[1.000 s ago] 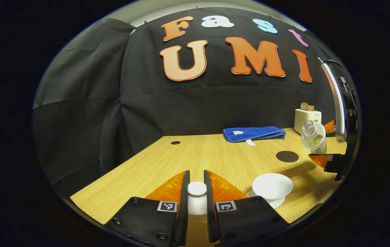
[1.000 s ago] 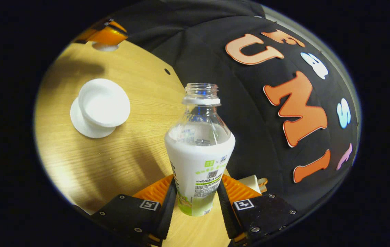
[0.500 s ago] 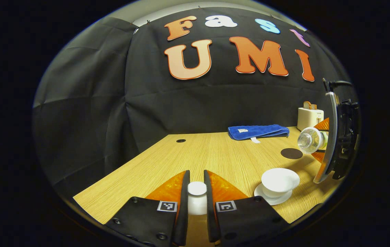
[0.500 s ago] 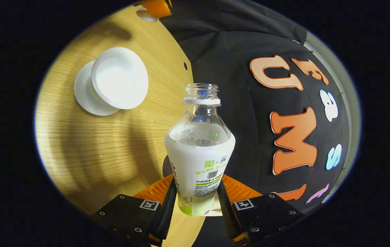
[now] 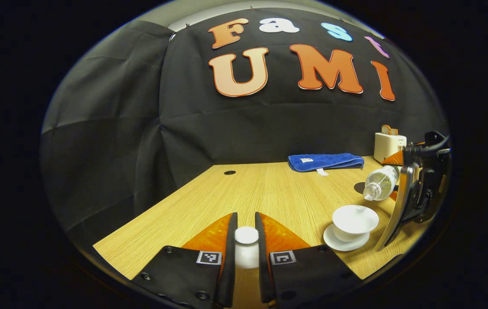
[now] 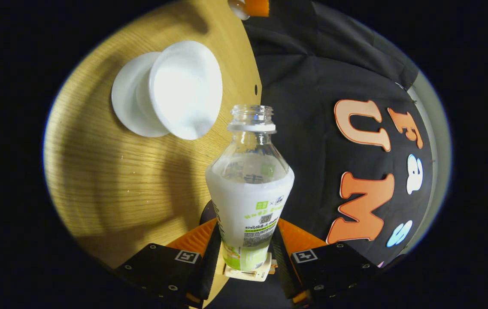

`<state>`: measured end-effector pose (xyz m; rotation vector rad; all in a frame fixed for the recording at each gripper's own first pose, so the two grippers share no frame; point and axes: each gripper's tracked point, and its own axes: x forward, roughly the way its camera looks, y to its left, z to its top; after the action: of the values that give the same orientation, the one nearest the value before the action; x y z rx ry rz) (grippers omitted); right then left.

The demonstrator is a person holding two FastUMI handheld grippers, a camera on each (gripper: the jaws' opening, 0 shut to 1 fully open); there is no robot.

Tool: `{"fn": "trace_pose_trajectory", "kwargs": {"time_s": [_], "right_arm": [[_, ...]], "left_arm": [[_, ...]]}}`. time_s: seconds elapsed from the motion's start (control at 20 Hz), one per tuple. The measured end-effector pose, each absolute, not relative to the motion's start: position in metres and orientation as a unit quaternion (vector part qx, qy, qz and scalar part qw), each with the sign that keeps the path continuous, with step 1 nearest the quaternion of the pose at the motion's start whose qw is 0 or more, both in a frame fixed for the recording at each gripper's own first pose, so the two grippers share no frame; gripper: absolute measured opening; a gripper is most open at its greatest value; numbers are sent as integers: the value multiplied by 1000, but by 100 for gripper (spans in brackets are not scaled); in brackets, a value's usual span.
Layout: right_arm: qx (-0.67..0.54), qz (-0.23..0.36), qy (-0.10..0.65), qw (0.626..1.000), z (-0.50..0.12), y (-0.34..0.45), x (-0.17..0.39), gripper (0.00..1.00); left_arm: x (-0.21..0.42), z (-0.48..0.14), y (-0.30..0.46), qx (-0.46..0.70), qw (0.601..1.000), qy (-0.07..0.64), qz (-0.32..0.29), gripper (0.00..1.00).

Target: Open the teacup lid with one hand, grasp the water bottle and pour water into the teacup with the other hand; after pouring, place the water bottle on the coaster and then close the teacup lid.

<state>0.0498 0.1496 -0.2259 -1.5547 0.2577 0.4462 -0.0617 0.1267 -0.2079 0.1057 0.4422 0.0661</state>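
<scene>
Both claws clamped: left claw (image 5: 246, 242) grips lid (image 5: 246, 235); right claw (image 6: 244, 253) grips tilted bottle (image 6: 249, 193) above teacup (image 6: 186, 88).

teacup (image 5: 355, 219): plain white
saucer (image 5: 343, 244): white
teacup lid (image 5: 246, 235): white
water bottle (image 6: 249, 189): clear neck, white label with green band and small dark print
coaster (image 5: 359, 187): dark brown
towel (image 5: 325, 162): bright blue, white tag
toaster (image 5: 389, 146): cream
worktop (image 5: 269, 197): light wood grain
</scene>
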Motion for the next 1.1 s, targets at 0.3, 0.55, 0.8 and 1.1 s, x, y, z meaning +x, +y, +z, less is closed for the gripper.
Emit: {"fn": "trace_pose_trajectory", "kwargs": {"time_s": [0.3,0.55,0.8,1.1], "right_arm": [[-740,186,69,643,-216,154,55,64],[-766,175,34,618,-205,152,68,64],[-779,154,4,608,-177,149,84,64],[-789,134,-25,600,-149,147,92,64]], "left_arm": [[-65,-208,132,57,973,220,34,27],[-68,-209,135,57,973,221,34,27],[-67,-212,134,55,973,223,33,27],[-68,-210,133,58,973,220,31,27]]}}
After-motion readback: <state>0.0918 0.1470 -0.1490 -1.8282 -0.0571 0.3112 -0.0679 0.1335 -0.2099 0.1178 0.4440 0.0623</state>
